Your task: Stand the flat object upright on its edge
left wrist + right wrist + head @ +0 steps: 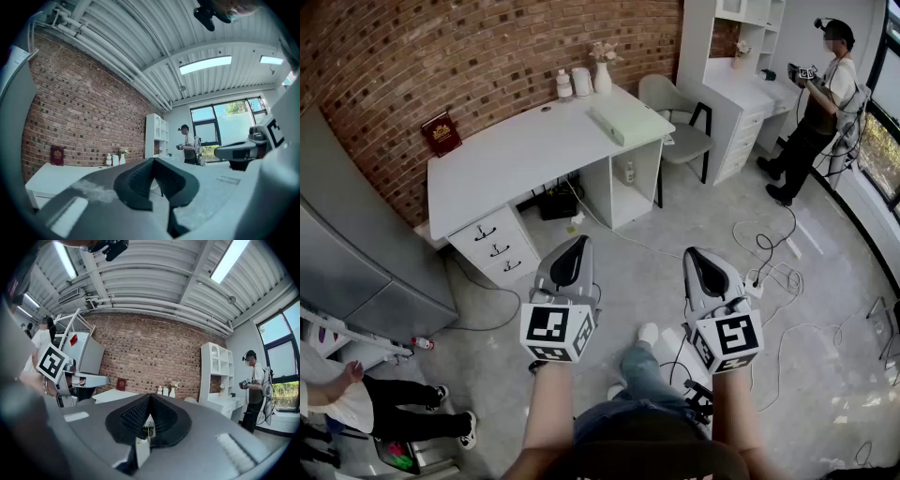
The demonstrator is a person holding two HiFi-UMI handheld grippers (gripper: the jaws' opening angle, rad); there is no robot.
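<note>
Left tool (577, 242) and right tool (693, 253): both clenched, empty, ribbed black pads meeting. Flat pale slab (623, 122), possibly a box, lies at the smooth white surface's (516, 155) right edge.

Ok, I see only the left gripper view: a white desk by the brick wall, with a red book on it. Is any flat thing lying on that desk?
Observer: Yes. The head view shows a flat green box lying on the white desk, near its right end.
Operator: And the right claw, is it open?
Observer: No. The right gripper view shows the right claw shut, with nothing held in it.
Operator: Is anybody near us, other than the person at the window?
Observer: Yes. In the head view a person is down on the floor at our left, beside the grey cabinet.
</note>
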